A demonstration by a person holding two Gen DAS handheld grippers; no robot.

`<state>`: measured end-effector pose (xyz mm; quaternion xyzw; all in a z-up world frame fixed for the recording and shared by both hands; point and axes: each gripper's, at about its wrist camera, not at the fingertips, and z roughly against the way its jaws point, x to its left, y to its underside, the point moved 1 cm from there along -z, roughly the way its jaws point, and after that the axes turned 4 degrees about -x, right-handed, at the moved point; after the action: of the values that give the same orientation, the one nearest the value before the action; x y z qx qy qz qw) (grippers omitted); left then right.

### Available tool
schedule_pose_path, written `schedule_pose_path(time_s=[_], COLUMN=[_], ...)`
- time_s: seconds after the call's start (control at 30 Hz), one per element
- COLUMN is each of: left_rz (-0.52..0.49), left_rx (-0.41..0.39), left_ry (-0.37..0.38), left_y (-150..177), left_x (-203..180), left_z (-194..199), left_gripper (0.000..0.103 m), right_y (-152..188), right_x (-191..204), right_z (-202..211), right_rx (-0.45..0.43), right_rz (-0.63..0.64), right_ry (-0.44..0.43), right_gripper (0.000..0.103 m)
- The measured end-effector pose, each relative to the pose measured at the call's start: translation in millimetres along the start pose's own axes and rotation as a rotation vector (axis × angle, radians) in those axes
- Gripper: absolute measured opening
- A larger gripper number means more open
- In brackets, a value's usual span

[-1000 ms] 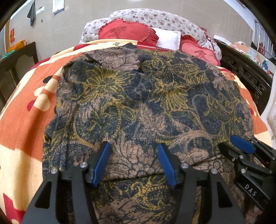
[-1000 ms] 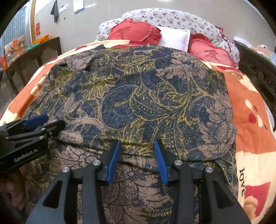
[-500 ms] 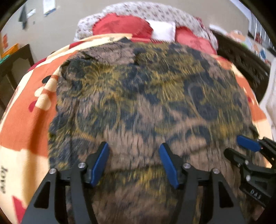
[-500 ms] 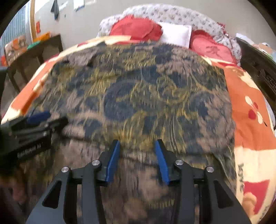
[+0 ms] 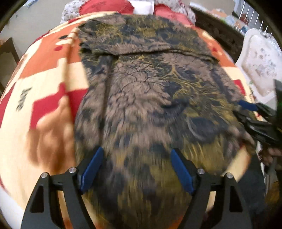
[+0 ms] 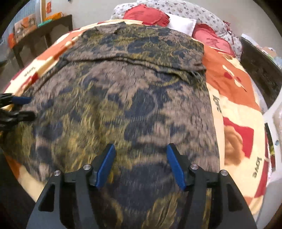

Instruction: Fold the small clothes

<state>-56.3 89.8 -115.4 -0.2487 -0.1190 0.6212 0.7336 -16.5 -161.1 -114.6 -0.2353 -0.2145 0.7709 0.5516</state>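
Patterned cloth [image 5: 151,98] is spread on the bed [image 5: 44,84], one layer lapped toward 12 o'clock. Left gripper [image 5: 136,169] and right gripper [image 6: 141,163] are held above it, fingers parted, empty. Risk: a single layer pinched, the fold skewed.

patterned garment [image 5: 151,98] spread on blanket [image 5: 44,88] on bed, pillows [image 6: 146,15] behind it, side table [image 6: 42,30] far left, grippers at its near edge
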Motion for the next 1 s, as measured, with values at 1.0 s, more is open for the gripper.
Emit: schedule_pose_path(time_s=[1.0], left_rz=[0.346], left_rx=[-0.044], left_ry=[0.377], left_y=[62.0], left_x=[44.3], left_z=[46.4], left_gripper=[0.054], right_y=[8.0], right_x=[2.9], right_z=[0.6], right_rx=[-0.094], right_rz=[-0.024], right_ry=[0.023], right_gripper=[0.071])
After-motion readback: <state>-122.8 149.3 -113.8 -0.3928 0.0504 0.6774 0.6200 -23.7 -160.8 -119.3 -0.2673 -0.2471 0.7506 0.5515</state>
